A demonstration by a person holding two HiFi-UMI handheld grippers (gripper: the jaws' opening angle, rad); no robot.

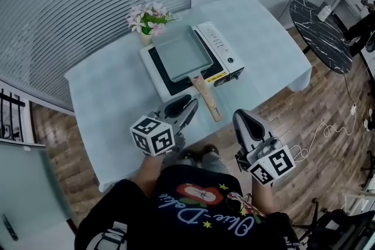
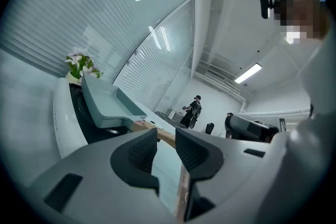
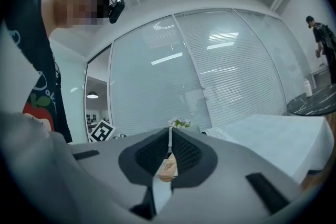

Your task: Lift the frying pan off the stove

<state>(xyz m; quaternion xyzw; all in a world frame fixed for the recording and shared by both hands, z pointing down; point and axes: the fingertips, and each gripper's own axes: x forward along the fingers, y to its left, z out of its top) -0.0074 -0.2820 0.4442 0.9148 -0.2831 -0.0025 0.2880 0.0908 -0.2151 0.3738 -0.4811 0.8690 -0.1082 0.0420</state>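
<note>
Filling most of the head view, a rectangular table point(image 1: 111, 91) under a pale blue cloth carries everything. A white portable stove point(image 1: 230, 60) with a black top sits near the middle of it. The square, pale green frying pan point(image 1: 183, 54) rests flat on that black top, and its light wooden handle point(image 1: 208, 101) sticks out over the stove's front edge toward the person.

The left tongs point(image 1: 188, 116) hang over the near edge of the table, just left of the handle's end and apart from it. In the left gripper view the left tongs point(image 2: 166, 135) are spread a little; nothing sits between the dark pads, and the handle shows beyond the gap.

The right tongs point(image 1: 242, 119) are to the right of the handle, near the table's front edge. The right gripper view shows the right tongs point(image 3: 169, 136) pressed together and pinching nothing.

A small bunch of pink and white flowers point(image 1: 149, 17) stands behind the stove.
</note>
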